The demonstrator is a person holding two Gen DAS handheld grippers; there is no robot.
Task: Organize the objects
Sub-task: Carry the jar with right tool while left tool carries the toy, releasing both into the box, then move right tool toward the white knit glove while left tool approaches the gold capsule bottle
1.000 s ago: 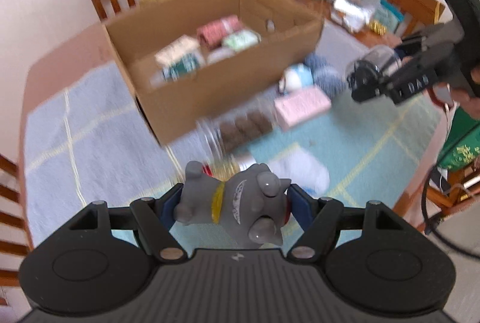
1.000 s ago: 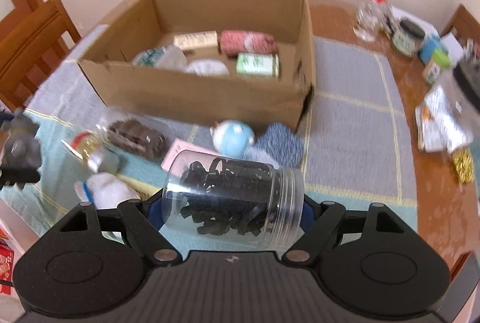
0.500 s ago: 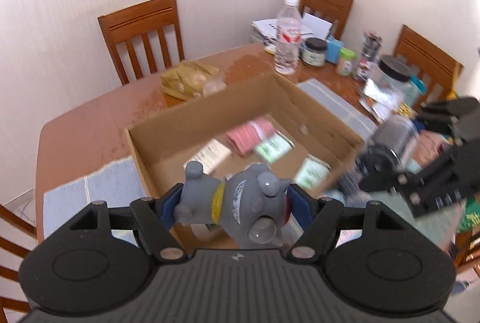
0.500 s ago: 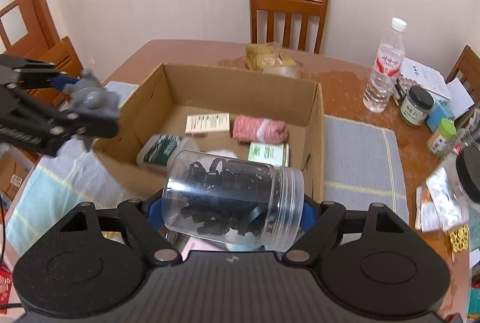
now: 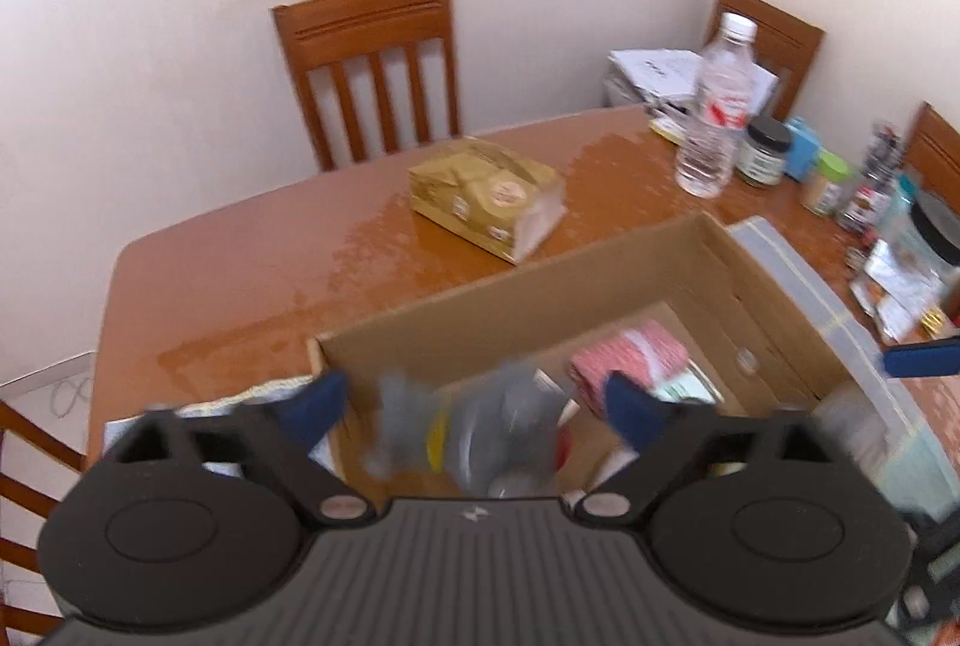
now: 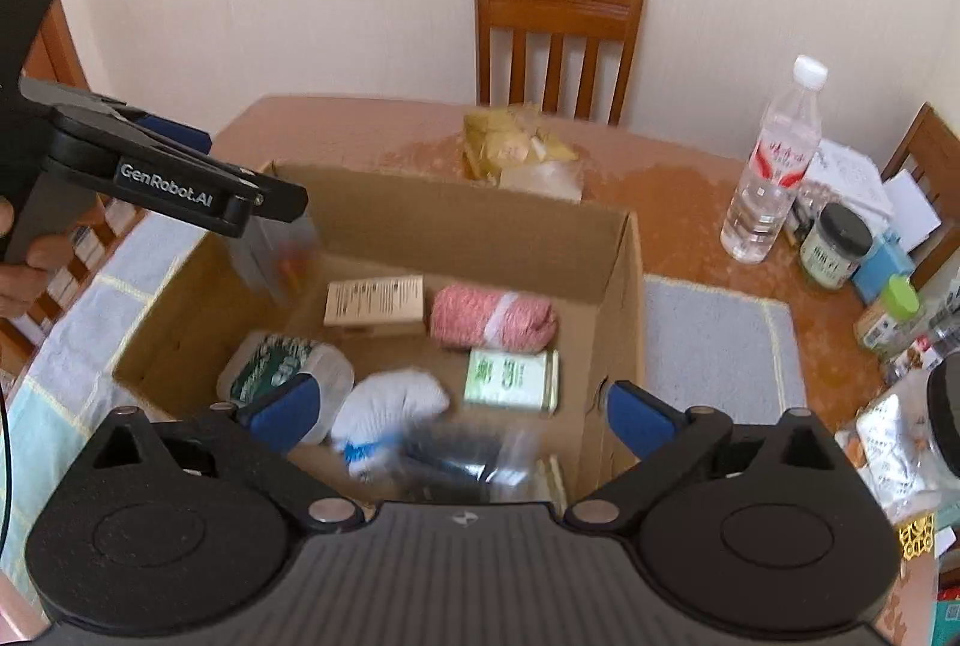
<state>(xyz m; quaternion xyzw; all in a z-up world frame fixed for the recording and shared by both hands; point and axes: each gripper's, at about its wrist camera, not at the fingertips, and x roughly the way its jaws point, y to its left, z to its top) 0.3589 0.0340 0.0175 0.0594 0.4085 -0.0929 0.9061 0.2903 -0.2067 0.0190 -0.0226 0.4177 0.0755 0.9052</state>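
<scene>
1. The grey toy (image 5: 480,430) is a blurred shape between the left gripper's (image 5: 480,400) spread jaws, touching neither blue pad, above the open cardboard box (image 6: 618,298); half a second ago those jaws pinched it. The blur hides which way it points.
2. The clear jar of black clips (image 6: 462,457) is likewise a blur between the right gripper's (image 6: 462,409) wide-apart jaws, over the box's near edge. Earlier it was clamped, long axis crosswise; now its axis cannot be told.
3. "GenRobot.AI" reads on the left gripper in the right wrist view.
4. In the box lie a pink yarn roll (image 6: 492,316), a green-labelled tin (image 6: 510,379), a tan carton (image 6: 375,301) and a white sock (image 6: 390,409); their print is illegible.
5. A water bottle (image 6: 774,166) stands on the wooden table (image 5: 240,262) beyond.
</scene>
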